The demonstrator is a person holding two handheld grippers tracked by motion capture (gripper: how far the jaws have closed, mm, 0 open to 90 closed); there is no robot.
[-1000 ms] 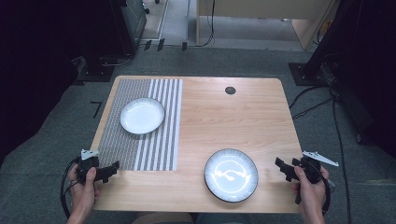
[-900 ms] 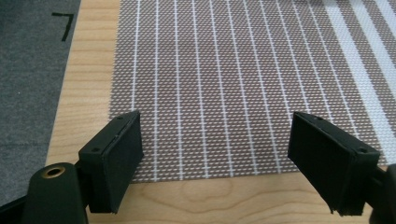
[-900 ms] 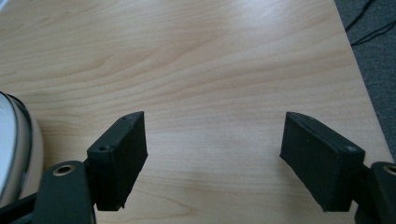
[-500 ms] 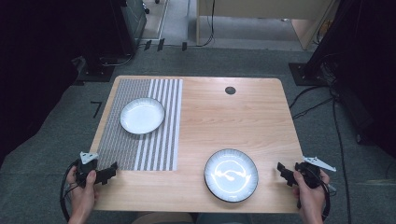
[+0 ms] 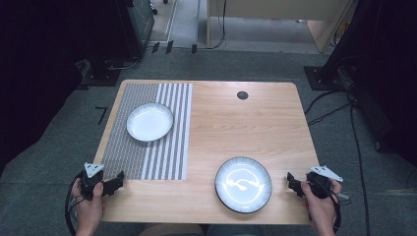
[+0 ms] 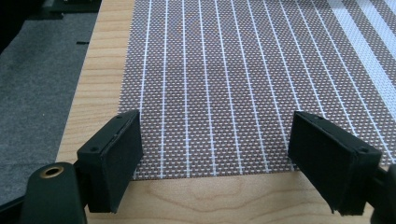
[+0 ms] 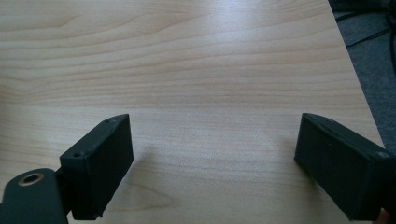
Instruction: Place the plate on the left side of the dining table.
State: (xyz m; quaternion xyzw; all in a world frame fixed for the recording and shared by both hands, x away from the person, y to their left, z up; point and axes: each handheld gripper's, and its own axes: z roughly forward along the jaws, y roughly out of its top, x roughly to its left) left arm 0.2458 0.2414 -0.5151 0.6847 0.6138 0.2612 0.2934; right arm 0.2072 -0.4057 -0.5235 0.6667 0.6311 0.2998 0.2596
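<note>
Wooden table point(image 5: 221, 123), two plates, both grippers drawn back to the near edge.
Over the last second the left gripper point(image 5: 112, 184) and right gripper point(image 5: 294, 185) sank slightly toward the person, jaws spread and empty. White plate point(image 5: 150, 121) sat on the striped mat point(image 5: 167, 157), dark-rimmed plate point(image 5: 243, 184) on bare wood; nothing seemed begun.

Overhead light is brightening the bench point(image 5: 231, 123) while its surroundings are sinking into darkness. Glare is streaking across the dark-rimmed plate point(image 5: 243, 184). Both gripper views are staying sharp on the surface, the near black jaws softening slightly, casting faint shadows.
</note>
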